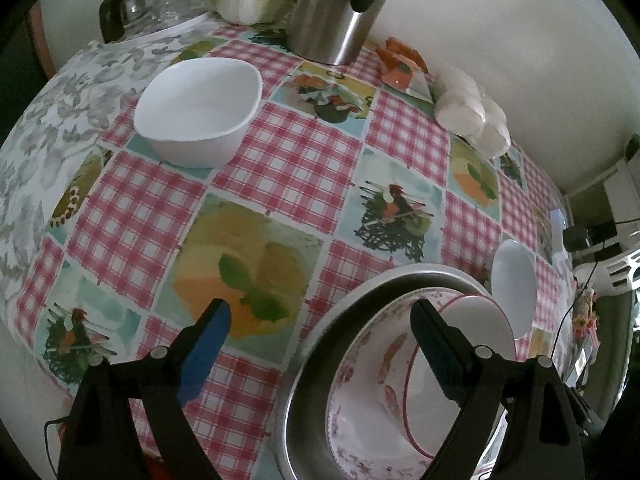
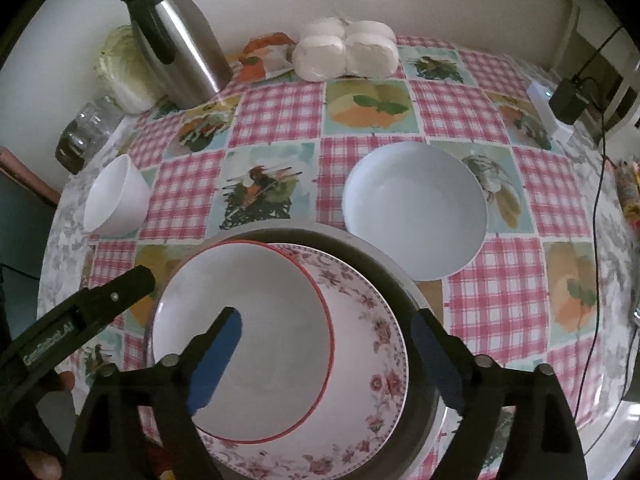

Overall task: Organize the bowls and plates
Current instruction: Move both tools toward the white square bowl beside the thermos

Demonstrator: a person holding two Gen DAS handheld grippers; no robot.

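A red-rimmed white bowl (image 2: pixel 248 320) sits tilted inside a floral bowl (image 2: pixel 368 344), which sits in a metal dish (image 2: pixel 396 276) at the near table edge. My right gripper (image 2: pixel 326 336) is open and empty above this stack. My left gripper (image 1: pixel 320 328) is open and empty at the stack's left side, one finger over the floral bowl (image 1: pixel 360 380) and red-rimmed bowl (image 1: pixel 472 320). The left gripper's finger shows in the right wrist view (image 2: pixel 100 300). A white bowl (image 2: pixel 416 208) stands to the right and a small white bowl (image 1: pixel 200 108) at far left; it also shows in the right wrist view (image 2: pixel 116 196).
A steel thermos jug (image 2: pixel 180 40) stands at the back with a cabbage (image 2: pixel 120 68) and a glass jar (image 2: pixel 88 132) beside it. A bag of white rolls (image 2: pixel 344 48) lies by the wall. A cable (image 2: pixel 596 216) and charger (image 2: pixel 568 100) lie at the right.
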